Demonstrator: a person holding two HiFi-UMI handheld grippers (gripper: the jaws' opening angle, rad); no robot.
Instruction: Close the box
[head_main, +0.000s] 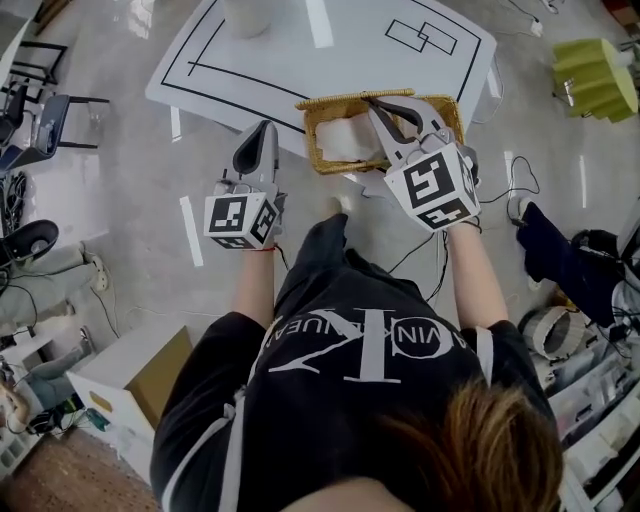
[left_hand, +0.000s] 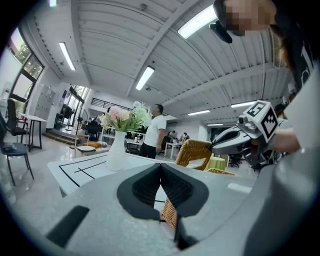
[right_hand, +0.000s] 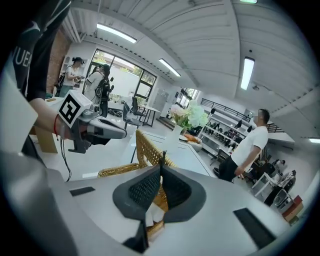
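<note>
1. The left tool (head_main: 263, 132) is hovering off the near edge of the counter (head_main: 330, 55), just to the left of the box (head_main: 313, 145). Its jaws are pressing flat together with nothing between them, and it is touching nothing.
2. The right tool (head_main: 374, 102) is reaching out over the box with its jaws closed. Its tips are lying right at the top edge of the raised lid (right_hand: 146, 145). I cannot tell whether they are pinching that edge or only resting against it.
3. The box, made of golden wicker, is sitting at the near edge of the white counter, under the right tool. A white lining (head_main: 345, 140) is showing inside it.
4. The lid is standing upright along the box's far side, leaving the box open.
5. Farther back, black lines are running across the counter top. A white vase (left_hand: 116, 152) holding flowers (left_hand: 125, 119) is standing there, well apart from the box.
6. Beyond the counter, a person in a white shirt (left_hand: 155, 131) is standing in the room.
</note>
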